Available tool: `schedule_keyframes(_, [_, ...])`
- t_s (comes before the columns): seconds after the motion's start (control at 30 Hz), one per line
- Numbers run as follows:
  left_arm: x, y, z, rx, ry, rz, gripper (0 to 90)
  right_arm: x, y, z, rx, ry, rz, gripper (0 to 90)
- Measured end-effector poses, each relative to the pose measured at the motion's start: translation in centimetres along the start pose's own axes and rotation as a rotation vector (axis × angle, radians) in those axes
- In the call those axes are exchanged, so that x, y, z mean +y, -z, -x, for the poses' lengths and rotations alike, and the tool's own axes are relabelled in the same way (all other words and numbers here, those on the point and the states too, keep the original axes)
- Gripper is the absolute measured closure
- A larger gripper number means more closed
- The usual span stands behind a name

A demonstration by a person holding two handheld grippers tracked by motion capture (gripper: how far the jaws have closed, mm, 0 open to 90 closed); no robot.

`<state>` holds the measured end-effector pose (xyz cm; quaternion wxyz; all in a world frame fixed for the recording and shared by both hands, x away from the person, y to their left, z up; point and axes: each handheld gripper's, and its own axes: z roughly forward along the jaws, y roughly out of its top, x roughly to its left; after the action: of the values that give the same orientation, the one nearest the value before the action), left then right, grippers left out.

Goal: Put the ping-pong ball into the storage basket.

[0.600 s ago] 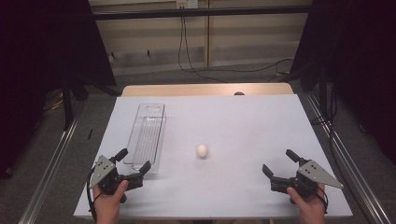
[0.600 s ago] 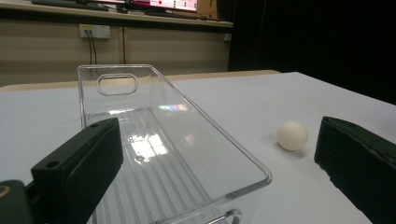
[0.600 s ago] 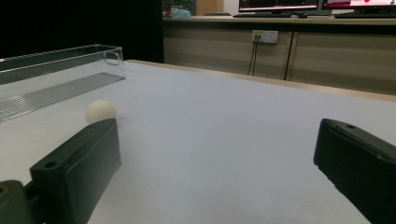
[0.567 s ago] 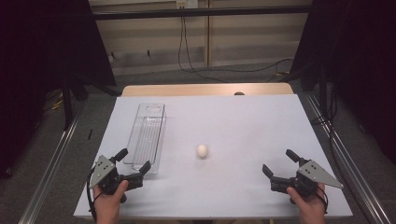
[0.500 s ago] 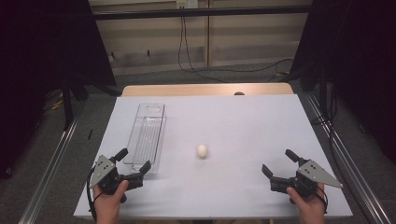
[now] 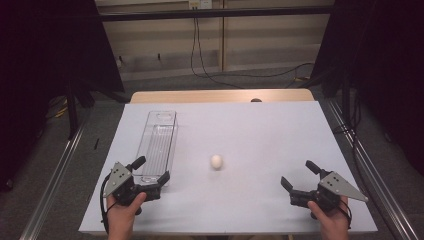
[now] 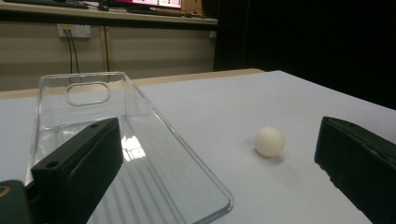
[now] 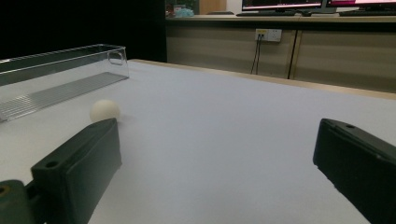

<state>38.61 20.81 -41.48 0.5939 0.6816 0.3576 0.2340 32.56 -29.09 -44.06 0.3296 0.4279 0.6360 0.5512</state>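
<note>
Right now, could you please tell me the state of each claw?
Left claw: open, holding nothing, beside the near end of the clear tray.
Right claw: open, holding nothing.

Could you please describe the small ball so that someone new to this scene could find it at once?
Start at the white table and find the long clear tray on its left half. Just right of the tray's near end, on the bare surface, sits the ball. It is the only small, round, cream-white thing there.

Small white ball [image 6: 216, 161] lies loose beside the clear tray [image 6: 157, 145]
</note>
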Motion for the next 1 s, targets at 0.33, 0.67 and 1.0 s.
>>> schedule_keyframes(0.33, [0.6, -1.3, 0.9, -0.018, -0.016, -0.033, 1.4, 0.1, -0.1, 0.0, -0.009, -0.008, 0.006, 0.8])
schedule_keyframes(0.67, [1.1, -2.7, 1.8, -0.034, -0.012, -0.059, 1.4, 0.1, -0.1, 0.1, -0.001, -0.008, 0.003, 0.8])
schedule_keyframes(1.0, [1.6, -4.3, 3.1, -0.046, -0.023, -0.090, 1.5, 0.2, -0.1, 0.1, 0.000, -0.013, 0.009, 1.0])
